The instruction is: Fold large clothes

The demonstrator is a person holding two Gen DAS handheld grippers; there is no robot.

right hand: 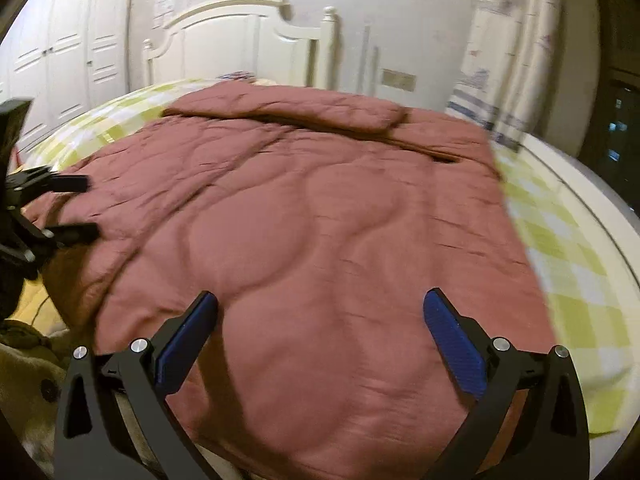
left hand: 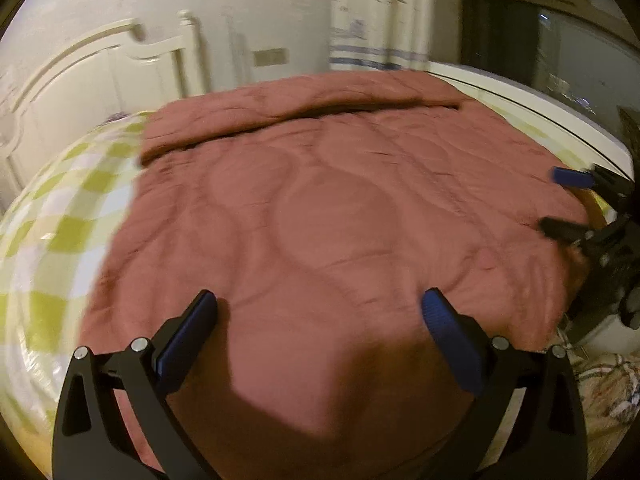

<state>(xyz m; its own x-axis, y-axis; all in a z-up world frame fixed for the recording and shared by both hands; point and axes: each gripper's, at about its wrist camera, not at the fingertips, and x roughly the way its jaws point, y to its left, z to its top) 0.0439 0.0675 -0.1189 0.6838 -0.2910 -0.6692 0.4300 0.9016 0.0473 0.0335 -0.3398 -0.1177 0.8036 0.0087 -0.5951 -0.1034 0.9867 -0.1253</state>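
Observation:
A large reddish-brown quilted cover (left hand: 320, 208) lies spread flat on the bed, its far edge folded back in a strip; it also shows in the right wrist view (right hand: 312, 220). My left gripper (left hand: 320, 304) is open and empty, hovering over the cover's near edge. My right gripper (right hand: 320, 304) is open and empty over the near edge further right. In the left wrist view the right gripper (left hand: 560, 200) shows at the cover's right edge, open. In the right wrist view the left gripper (right hand: 86, 208) shows at the cover's left edge, open.
The bed has a green and white checked sheet (left hand: 60, 232), also seen in the right wrist view (right hand: 568, 280). A white headboard (right hand: 240, 40) stands at the far end, a white wardrobe (right hand: 60, 48) beyond it, curtains (left hand: 380, 16) by a dark window. Patterned cloth (left hand: 600, 384) lies beside the bed.

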